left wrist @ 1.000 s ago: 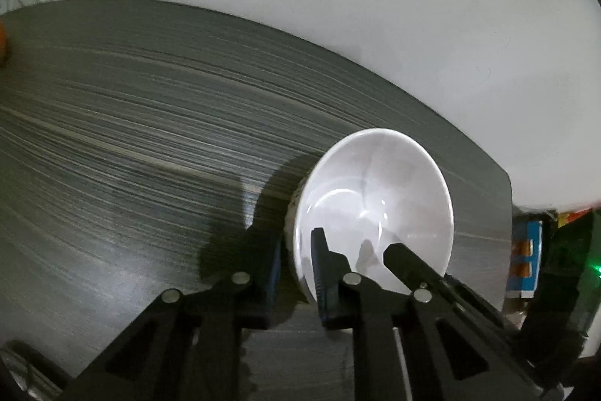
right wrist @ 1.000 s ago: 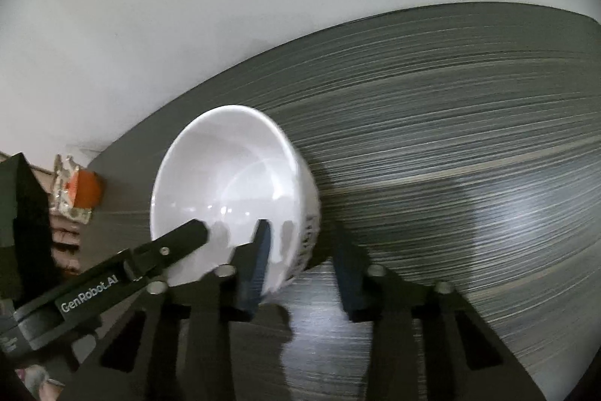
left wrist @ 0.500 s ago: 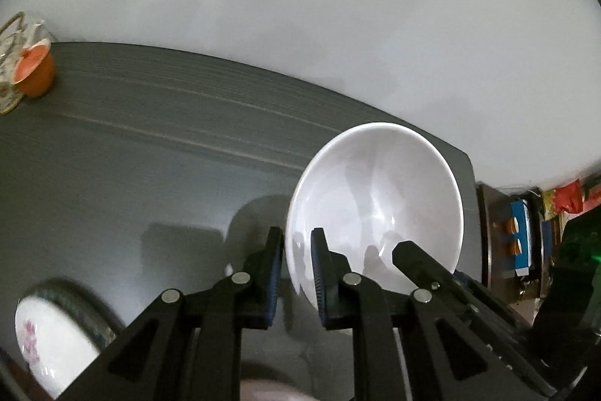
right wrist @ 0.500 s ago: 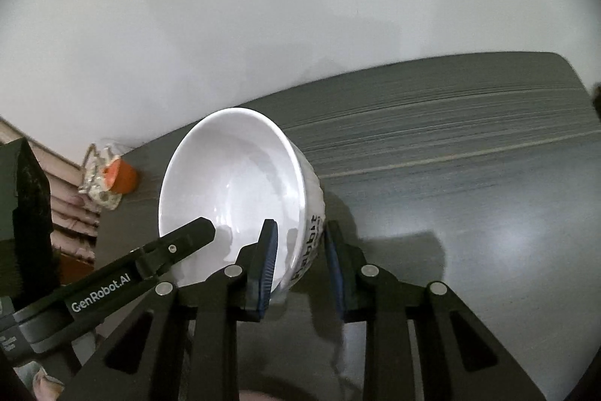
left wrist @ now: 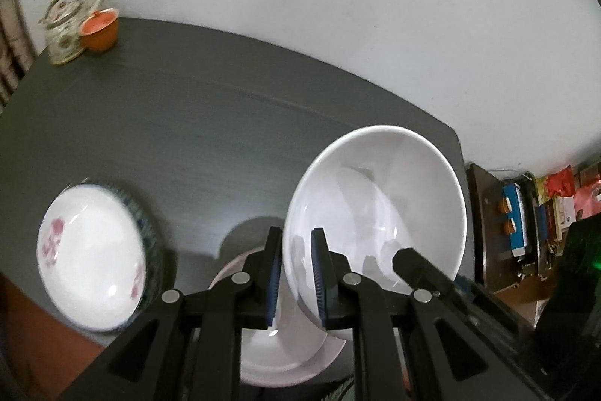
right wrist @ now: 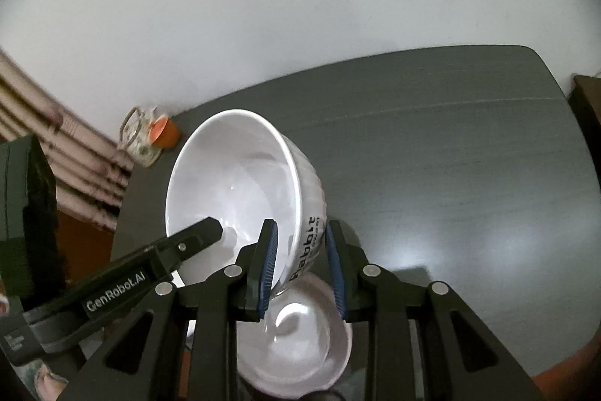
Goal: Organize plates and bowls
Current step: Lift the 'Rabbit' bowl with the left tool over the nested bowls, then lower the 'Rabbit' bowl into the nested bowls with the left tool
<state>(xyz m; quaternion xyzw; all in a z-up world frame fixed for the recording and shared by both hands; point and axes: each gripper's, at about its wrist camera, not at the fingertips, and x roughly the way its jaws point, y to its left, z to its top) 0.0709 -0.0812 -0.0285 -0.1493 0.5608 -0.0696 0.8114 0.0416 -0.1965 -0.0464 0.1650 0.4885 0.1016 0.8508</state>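
Bowl (left wrist: 375, 213) of plain white, tilted and held in the air above the dark table (left wrist: 188, 138), is gripped from both sides. The left gripper (left wrist: 296, 273) pinches its rim on one side, one blue-padded finger inside and one outside, jaws closed on the wall. The right gripper (right wrist: 300, 265) does the same on the opposite side, pinching the wall where black lettering runs down the outside. Directly beneath the held bowl sits a second white bowl (right wrist: 296, 341), upright on the table near its front edge. To the left of it rests a shallow plate (left wrist: 90, 258) with pink flowers and a blue border. At the far corner of the table stand a patterned teapot (left wrist: 67, 25) and, touching it, an orange cup (left wrist: 99, 31).
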